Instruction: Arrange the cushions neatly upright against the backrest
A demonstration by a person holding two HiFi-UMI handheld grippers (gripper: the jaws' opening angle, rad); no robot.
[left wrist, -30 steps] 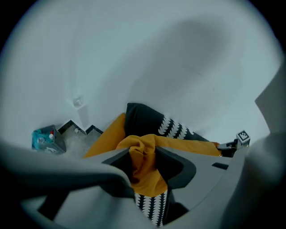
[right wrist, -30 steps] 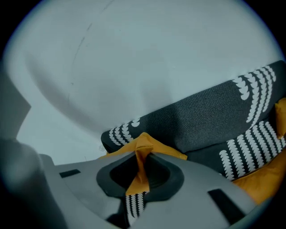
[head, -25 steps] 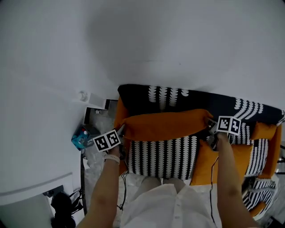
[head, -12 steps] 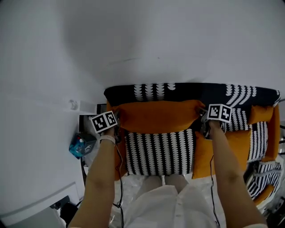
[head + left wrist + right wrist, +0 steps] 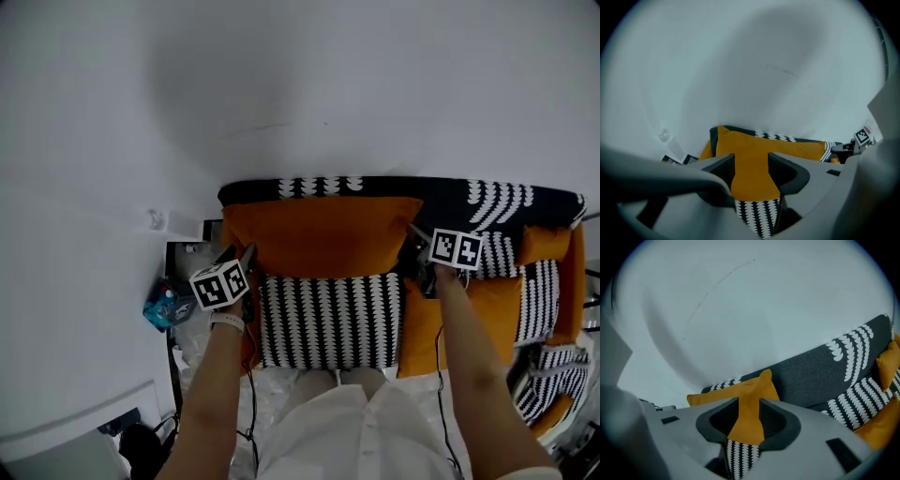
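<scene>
no legible text, no labels, no numbers

Orange cushion; black-white scalloped-stripe cushion; backrest apparently dark.

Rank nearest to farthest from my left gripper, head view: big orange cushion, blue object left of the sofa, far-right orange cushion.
1. Big orange cushion, right beside the left gripper, whose jaws have just been opening, gripping nothing.
2. Blue object, down beside the sofa's left end.
3. Far-right orange cushion, at the opposite end.
</scene>
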